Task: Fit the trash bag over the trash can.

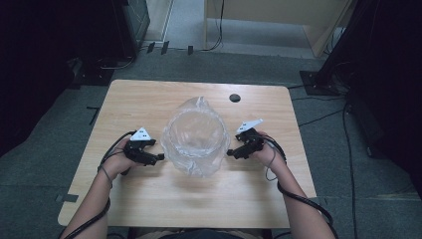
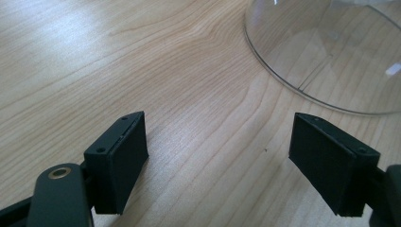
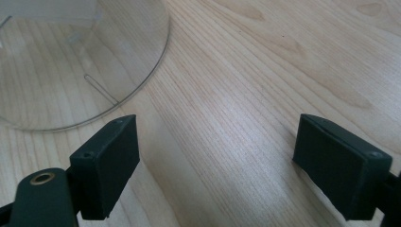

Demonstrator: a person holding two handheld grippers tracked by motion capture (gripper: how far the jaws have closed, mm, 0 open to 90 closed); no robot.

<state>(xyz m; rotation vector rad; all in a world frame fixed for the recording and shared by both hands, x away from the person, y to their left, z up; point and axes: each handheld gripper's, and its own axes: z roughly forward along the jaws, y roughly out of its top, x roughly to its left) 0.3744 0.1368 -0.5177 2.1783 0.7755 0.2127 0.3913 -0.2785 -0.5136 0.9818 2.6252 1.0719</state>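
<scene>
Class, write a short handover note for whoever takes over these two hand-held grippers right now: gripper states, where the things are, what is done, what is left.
Left hand-held gripper: open, nothing between its jaws, low over the table just left of the clear container.
Right hand-held gripper: open, empty, just right of the container.
Container: mid-table, with a clear plastic bag over it.
Done: both grippers flank the container.
Left: no grip yet; probably close in on the bag or container from both sides.
</scene>
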